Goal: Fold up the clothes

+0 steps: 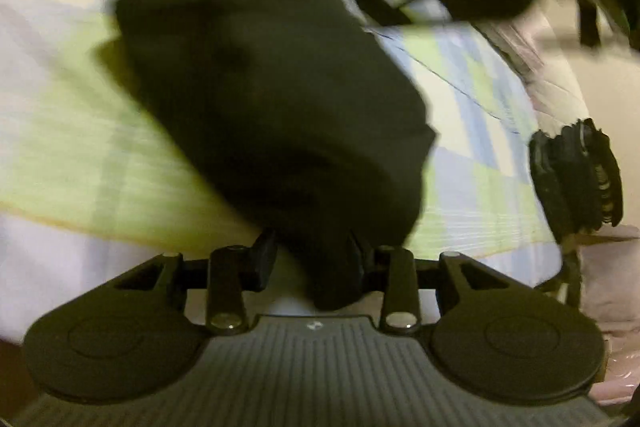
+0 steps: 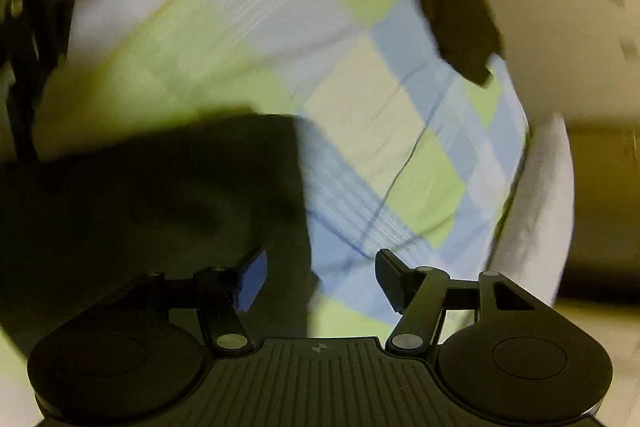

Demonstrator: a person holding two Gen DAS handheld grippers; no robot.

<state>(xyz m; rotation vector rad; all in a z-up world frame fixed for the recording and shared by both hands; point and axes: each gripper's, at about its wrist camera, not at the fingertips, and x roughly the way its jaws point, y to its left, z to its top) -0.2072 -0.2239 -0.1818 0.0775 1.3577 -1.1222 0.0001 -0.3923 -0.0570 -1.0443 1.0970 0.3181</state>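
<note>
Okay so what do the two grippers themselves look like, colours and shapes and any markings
Both are black. The left gripper and the right gripper each have a ribbed grey-black base plate with a small round mark at its front edge, two round discs at the sides, silver pivot bolts and jointed link arms. A blue pad lines one right finger.

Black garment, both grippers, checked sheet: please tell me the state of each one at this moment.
Black garment: partly lifted off the sheet, one end hanging between the left gripper's fingers, blurred.
Left gripper: fingers apart, cloth between them; whether it pinches the cloth I cannot tell.
Right gripper: open, holding nothing, beside the garment's edge.
Checked sheet: spread flat under the garment.
</note>
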